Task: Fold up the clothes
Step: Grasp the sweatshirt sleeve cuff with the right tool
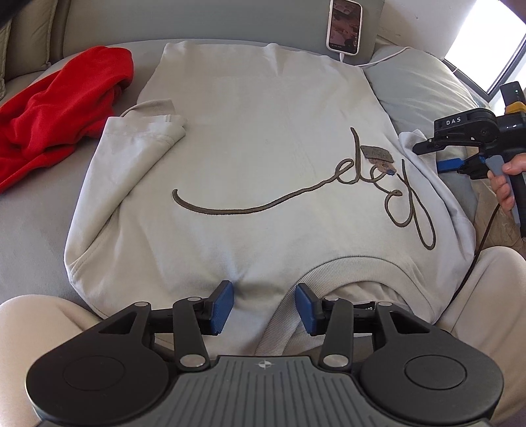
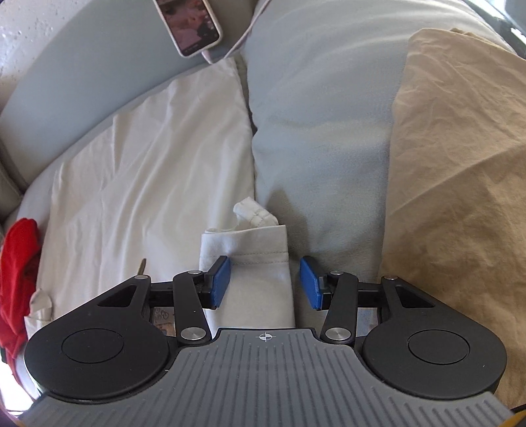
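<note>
A pale grey T-shirt (image 1: 250, 131) with brown script stitching lies flat on the grey cushion, its ribbed collar (image 1: 345, 266) nearest me. One sleeve (image 1: 144, 134) is folded in onto the body. My left gripper (image 1: 264, 303) hovers open over the shoulder beside the collar, and its pads press on nothing. In the right wrist view the other sleeve (image 2: 253, 262) lies between the blue pads of my right gripper (image 2: 264, 282). Those jaws stand open; the right pad is clear of the cloth. That gripper (image 1: 427, 157) also shows at the shirt's right edge, held by a hand (image 1: 506, 184).
A crumpled red garment (image 1: 59, 111) lies left of the shirt. A phone (image 1: 344, 26) on a white cable leans against the backrest. A grey-blue pillow (image 2: 312, 131) and a beige cloth (image 2: 460, 164) lie to the right. The person's beige trouser legs (image 1: 33, 315) flank the collar.
</note>
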### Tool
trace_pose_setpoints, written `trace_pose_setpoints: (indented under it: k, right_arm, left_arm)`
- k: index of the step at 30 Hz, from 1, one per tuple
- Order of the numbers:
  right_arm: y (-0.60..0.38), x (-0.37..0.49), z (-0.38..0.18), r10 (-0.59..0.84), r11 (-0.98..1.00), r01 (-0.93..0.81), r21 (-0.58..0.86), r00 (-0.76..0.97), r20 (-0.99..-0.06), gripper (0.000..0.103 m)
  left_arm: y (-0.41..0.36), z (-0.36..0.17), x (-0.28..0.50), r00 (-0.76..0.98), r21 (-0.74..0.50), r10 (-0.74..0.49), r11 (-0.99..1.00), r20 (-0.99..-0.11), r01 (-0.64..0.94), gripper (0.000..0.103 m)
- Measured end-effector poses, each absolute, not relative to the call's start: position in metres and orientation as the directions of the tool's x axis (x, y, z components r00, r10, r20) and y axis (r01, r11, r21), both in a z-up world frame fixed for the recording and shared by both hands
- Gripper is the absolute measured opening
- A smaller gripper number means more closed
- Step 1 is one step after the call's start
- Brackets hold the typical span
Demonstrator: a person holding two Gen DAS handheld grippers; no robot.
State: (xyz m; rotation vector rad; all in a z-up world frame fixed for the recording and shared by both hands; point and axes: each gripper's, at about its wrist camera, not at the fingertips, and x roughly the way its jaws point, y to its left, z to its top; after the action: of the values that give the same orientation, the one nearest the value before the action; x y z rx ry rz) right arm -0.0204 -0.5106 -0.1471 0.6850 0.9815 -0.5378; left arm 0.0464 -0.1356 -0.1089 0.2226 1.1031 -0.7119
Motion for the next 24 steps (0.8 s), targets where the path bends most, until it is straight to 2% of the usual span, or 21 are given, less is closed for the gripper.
trace_pose_setpoints:
  k: [2, 4, 7, 11, 17, 21, 23, 24]
  right_arm:
    - [-0.51, -0.019, -0.149, -0.117, 0.674, 0.691, 0.263, 0.452, -0.884, 0.044]
    - [-0.509, -0.02, -0.148, -0.128, 0.668, 0.698, 0.257, 0.449, -0.884, 0.027]
    - [-0.509, -0.028, -0.138, -0.115, 0.648, 0.7, 0.3, 0.479, -0.87, 0.01]
    - [-0.508, -0.043, -0.118, -0.108, 0.637, 0.685, 0.353, 0.533, -0.839, 0.006]
    - [-0.509, -0.067, -0.085, -0.097, 0.58, 0.663, 0.473, 0.633, -0.768, 0.004]
    - [-0.503, -0.08, -0.055, -0.165, 0.605, 0.65, 0.459, 0.667, -0.727, 0.004]
    - [-0.506, -0.074, -0.055, -0.122, 0.638, 0.632, 0.44, 0.647, -0.753, 0.014]
    - [-0.509, -0.069, -0.061, -0.079, 0.642, 0.626, 0.443, 0.629, -0.774, 0.036]
  left_arm:
    - [-0.135, -0.109, 0.046, 0.259, -0.174, -0.414, 0.76, -0.873, 0.627, 0.043]
    - [-0.135, -0.11, 0.045, 0.259, -0.174, -0.415, 0.759, -0.872, 0.628, 0.043]
    - [-0.134, -0.111, 0.045, 0.26, -0.176, -0.418, 0.757, -0.87, 0.629, 0.043]
    - [-0.134, -0.111, 0.045, 0.261, -0.176, -0.419, 0.757, -0.869, 0.63, 0.043]
    - [-0.132, -0.111, 0.045, 0.256, -0.186, -0.426, 0.756, -0.868, 0.628, 0.043]
    - [-0.132, -0.111, 0.046, 0.252, -0.194, -0.43, 0.756, -0.867, 0.625, 0.043]
    - [-0.132, -0.112, 0.046, 0.252, -0.192, -0.43, 0.755, -0.867, 0.626, 0.043]
    - [-0.132, -0.112, 0.046, 0.253, -0.192, -0.43, 0.755, -0.867, 0.626, 0.043]
